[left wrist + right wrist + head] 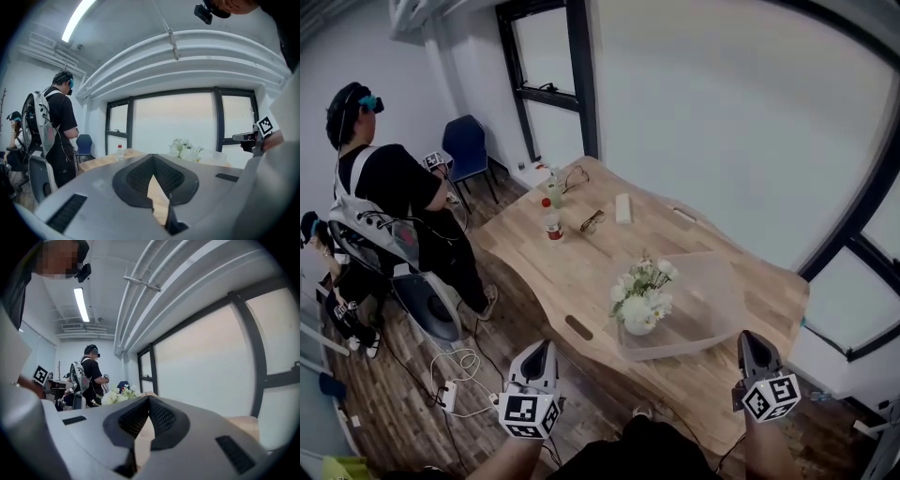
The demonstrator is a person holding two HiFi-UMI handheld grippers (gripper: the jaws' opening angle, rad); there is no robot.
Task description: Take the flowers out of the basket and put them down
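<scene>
In the clear basket point(724, 302), flowers point(642, 289) stand upright

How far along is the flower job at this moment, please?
Nothing looks done: the flowers sit in the basket on the table. Nothing is in hand: the left tongs and right tongs are shut and empty, back from the basket. Lifting out and putting down are left.
</scene>
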